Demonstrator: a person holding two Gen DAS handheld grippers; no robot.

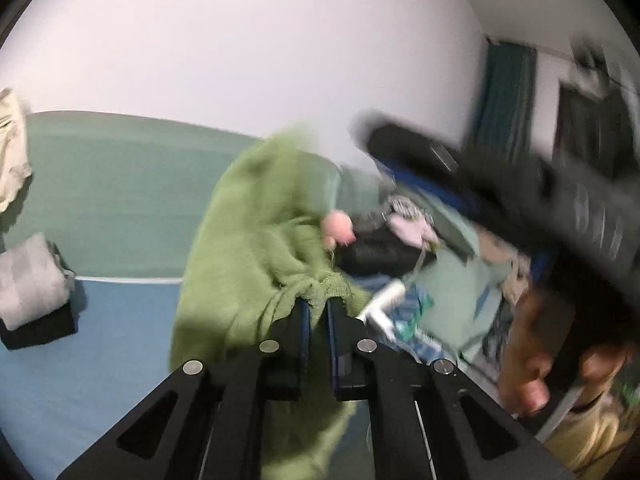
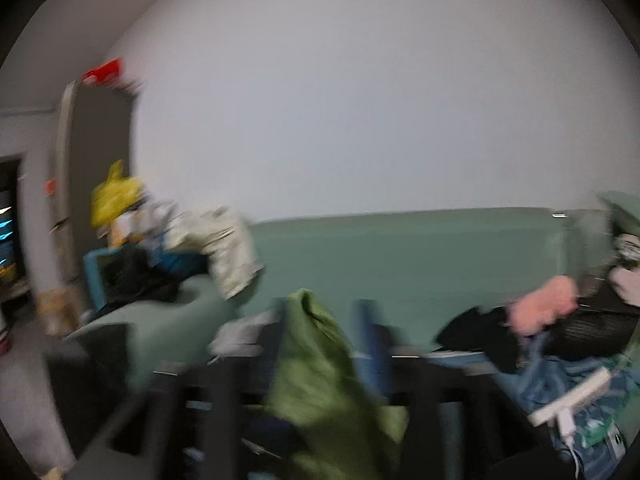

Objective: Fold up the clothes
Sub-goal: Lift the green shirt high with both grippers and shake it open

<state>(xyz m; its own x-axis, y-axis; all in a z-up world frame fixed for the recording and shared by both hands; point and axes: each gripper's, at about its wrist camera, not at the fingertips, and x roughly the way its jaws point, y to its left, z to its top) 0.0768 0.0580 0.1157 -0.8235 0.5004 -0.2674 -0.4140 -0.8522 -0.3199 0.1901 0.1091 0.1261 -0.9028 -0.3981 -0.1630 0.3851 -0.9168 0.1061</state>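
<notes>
Green knitted garment held up above the bed, seen along both grippers. The left gripper has its two fingers drawn nearly together on a bunched edge of the knit, which fills the narrow gap between them; the cloth hangs down and to the left from that pinch. In the right wrist view the same green garment rises between the blurred fingers of the right gripper; it appears gripped there, though motion blur leaves the width of the gap unclear. The right gripper's body shows in the left view up and to the right of the left pinch, so the garment's held edge runs roughly from lower left to upper right between the two grips, and the free length drops below that line. A stack of folded clothes lies on the bed at the far left; a loose heap of clothes lies to the right. Judged from this, the next move turns on keeping the two grips apart along that edge so the hanging cloth can be laid flat
</notes>
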